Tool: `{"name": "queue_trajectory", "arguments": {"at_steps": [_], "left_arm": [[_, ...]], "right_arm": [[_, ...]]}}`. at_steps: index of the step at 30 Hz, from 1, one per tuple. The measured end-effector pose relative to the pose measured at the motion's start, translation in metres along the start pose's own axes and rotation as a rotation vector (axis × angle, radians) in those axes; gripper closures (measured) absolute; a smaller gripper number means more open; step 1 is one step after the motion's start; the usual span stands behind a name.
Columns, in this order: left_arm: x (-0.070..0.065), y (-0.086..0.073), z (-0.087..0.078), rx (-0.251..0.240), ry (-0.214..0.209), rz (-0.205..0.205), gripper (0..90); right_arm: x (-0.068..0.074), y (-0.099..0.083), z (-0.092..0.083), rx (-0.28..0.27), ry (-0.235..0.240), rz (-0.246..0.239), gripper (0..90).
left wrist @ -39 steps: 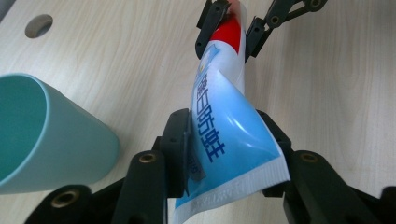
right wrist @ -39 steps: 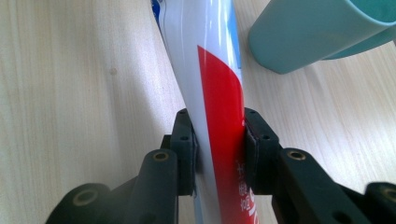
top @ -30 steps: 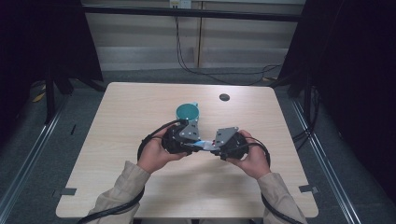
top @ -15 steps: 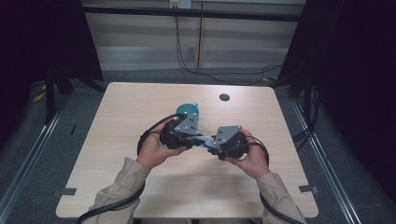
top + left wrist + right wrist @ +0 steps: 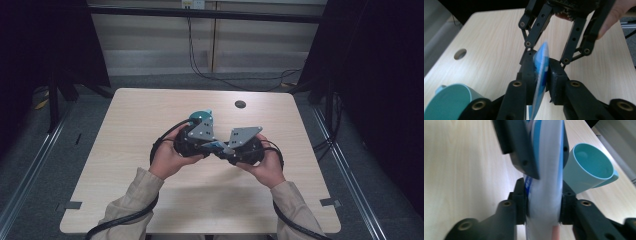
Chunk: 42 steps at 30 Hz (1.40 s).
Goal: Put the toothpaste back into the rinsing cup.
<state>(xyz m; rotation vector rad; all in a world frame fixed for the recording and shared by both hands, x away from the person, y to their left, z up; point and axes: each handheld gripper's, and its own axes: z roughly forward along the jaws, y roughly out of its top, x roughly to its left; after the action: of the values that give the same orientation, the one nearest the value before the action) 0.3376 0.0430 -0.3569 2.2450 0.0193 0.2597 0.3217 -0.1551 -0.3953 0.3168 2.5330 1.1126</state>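
A thin blue and white packet (image 5: 543, 56) hangs between both grippers over the middle of the table (image 5: 125, 125). My left gripper (image 5: 541, 73) is shut on its one end; its jaws have just eased a little, and the pads still press the packet. My right gripper (image 5: 544, 203) faces it tip to tip and is shut on the other end of the packet (image 5: 547, 177), having just closed on it. In the high view the left gripper (image 5: 210, 144) and right gripper (image 5: 223, 148) meet above the wood. A teal cup (image 5: 201, 115) stands just behind them.
The teal cup (image 5: 589, 170) with its handle sits close beside the joined jaws, also low at the left as the cup (image 5: 446, 102). A round cable hole (image 5: 240, 104) lies at the table's back. Cables trail from both grippers towards the person's sleeves.
Both hands stay at the same spot over the table's middle. The grey plates on the grippers have tilted slightly, and the packet remains between the jaws.
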Motion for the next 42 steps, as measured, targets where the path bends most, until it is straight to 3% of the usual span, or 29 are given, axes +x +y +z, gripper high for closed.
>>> {"name": "queue_trajectory", "arguments": {"at_steps": [1,2,5,7,9,16,17,18,19,25,27,31,34,35,42], "left_arm": [[0.002,0.0,-0.001,-0.002,-0.004,-0.019,72.1],[0.004,0.0,-0.006,-0.039,0.048,-0.056,55.9],[0.006,-0.002,-0.01,-0.042,0.075,-0.072,27.1],[0.006,-0.007,-0.013,-0.032,0.094,-0.089,23.6],[0.007,-0.017,-0.014,-0.035,0.08,-0.15,19.7],[0.004,-0.04,-0.012,-0.039,0.072,-0.217,16.8],[0.004,-0.049,-0.011,-0.042,0.081,-0.25,16.4],[0.004,-0.049,-0.011,-0.042,0.081,-0.25,15.6],[0.004,-0.054,-0.009,-0.045,0.076,-0.277,15.6],[0.001,-0.081,-0.002,-0.047,0.067,-0.342,15.3],[-0.001,-0.094,0.001,-0.031,0.062,-0.372,15.1],[-0.003,-0.107,0.005,-0.011,0.052,-0.391,14.5],[-0.005,-0.117,0.008,-0.005,0.054,-0.413,14.2],[-0.007,-0.124,0.009,0.004,0.054,-0.422,14.1],[-0.009,-0.137,0.009,0.028,0.06,-0.426,14.2]], "right_arm": [[0.0,0.0,0.0,-0.001,-0.002,0.001,70.4],[-0.001,0.001,-0.002,-0.012,-0.017,0.017,71.4],[-0.007,-0.002,-0.008,-0.032,-0.025,0.043,71.4],[-0.009,-0.003,-0.011,-0.047,-0.035,0.058,71.3],[-0.016,-0.005,-0.018,-0.091,-0.039,0.099,71.2],[-0.025,-0.01,-0.024,-0.13,-0.053,0.188,71.1],[-0.027,-0.011,-0.025,-0.148,-0.049,0.224,71.1],[-0.027,-0.011,-0.025,-0.148,-0.049,0.224,71.1],[-0.03,-0.013,-0.026,-0.171,-0.046,0.255,71.0],[-0.033,-0.013,-0.025,-0.202,-0.046,0.284,71.0],[-0.036,-0.013,-0.025,-0.236,-0.037,0.307,70.8],[-0.037,-0.013,-0.025,-0.25,-0.03,0.32,70.7],[-0.039,-0.013,-0.025,-0.279,-0.017,0.343,70.6],[-0.04,-0.013,-0.024,-0.311,-0.011,0.358,70.6],[-0.04,-0.012,-0.019,-0.308,-0.006,0.355,70.4]]}}
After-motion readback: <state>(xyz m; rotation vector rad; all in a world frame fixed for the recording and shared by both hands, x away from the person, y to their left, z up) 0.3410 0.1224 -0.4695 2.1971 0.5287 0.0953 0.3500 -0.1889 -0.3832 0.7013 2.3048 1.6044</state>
